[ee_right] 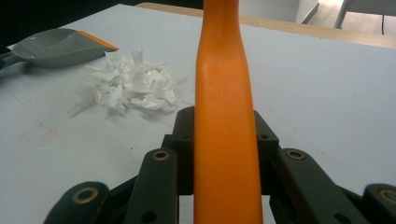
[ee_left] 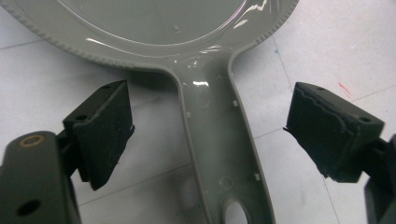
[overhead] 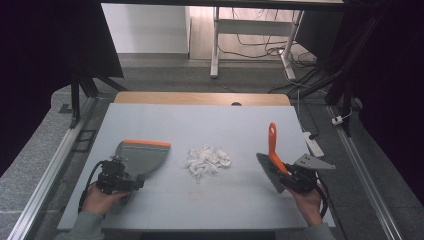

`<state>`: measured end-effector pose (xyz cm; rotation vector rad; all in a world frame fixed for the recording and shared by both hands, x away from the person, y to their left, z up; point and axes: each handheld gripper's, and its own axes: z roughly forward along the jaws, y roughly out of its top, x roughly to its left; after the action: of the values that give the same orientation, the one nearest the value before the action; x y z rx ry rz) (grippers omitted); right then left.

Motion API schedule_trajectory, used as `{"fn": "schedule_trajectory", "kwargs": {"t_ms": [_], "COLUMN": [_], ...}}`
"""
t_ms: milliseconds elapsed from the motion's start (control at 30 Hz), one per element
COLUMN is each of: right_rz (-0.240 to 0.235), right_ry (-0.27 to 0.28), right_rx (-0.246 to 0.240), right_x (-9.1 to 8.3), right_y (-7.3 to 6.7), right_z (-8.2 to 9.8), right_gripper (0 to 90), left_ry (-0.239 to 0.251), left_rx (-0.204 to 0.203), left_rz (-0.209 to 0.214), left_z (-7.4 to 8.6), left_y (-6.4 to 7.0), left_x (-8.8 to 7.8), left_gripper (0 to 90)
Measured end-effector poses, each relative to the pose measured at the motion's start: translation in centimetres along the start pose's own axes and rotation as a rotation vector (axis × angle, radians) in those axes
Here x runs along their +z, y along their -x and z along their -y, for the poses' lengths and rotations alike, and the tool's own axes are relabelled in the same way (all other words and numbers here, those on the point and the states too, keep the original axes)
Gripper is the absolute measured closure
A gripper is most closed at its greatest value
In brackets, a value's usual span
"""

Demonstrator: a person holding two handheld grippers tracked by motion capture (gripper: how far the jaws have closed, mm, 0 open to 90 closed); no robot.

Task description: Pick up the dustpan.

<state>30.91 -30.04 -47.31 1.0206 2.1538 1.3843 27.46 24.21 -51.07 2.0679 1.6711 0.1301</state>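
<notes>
A grey dustpan (overhead: 142,155) with an orange front lip lies flat at the left of the pale board; it also lies at the far left in the right gripper view (ee_right: 56,46). My left gripper (overhead: 123,172) stands open at its rear. In the left gripper view the pads (ee_left: 105,126) stand apart on either side of the dustpan's handle (ee_left: 219,140) without touching it. A pile of white paper scraps (overhead: 207,160) (ee_right: 130,86) lies mid-board. My right gripper (overhead: 290,176) (ee_right: 224,126) is shut on the orange handle of a brush (overhead: 272,142) (ee_right: 223,84), whose grey bristles point down and left.
The pale board (overhead: 200,125) rests on a wooden table whose far edge (overhead: 200,98) shows behind it. A white power strip (overhead: 314,144) lies off the board's right side. Metal rails run along both sides, and desk legs and cables stand on the floor beyond.
</notes>
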Motion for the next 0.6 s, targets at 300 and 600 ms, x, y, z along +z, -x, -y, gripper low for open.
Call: {"fn": "schedule_trajectory", "kwargs": {"t_ms": [300,600], "right_rz": [0.000,0.004], "right_ry": [-0.002,-0.005], "right_rx": [-0.005,-0.006], "right_x": [0.1,0.1], "right_y": [0.0,0.0], "right_z": [0.0,0.0], "right_gripper": [70.2,70.2], "left_ry": [0.016,0.026], "left_rx": [-0.030,-0.043], "left_rz": [0.011,0.011], "left_z": [0.0,0.0], "left_y": [-0.4,-0.5], "left_x": [0.6,1.2], "left_gripper": [23.4,33.0]}}
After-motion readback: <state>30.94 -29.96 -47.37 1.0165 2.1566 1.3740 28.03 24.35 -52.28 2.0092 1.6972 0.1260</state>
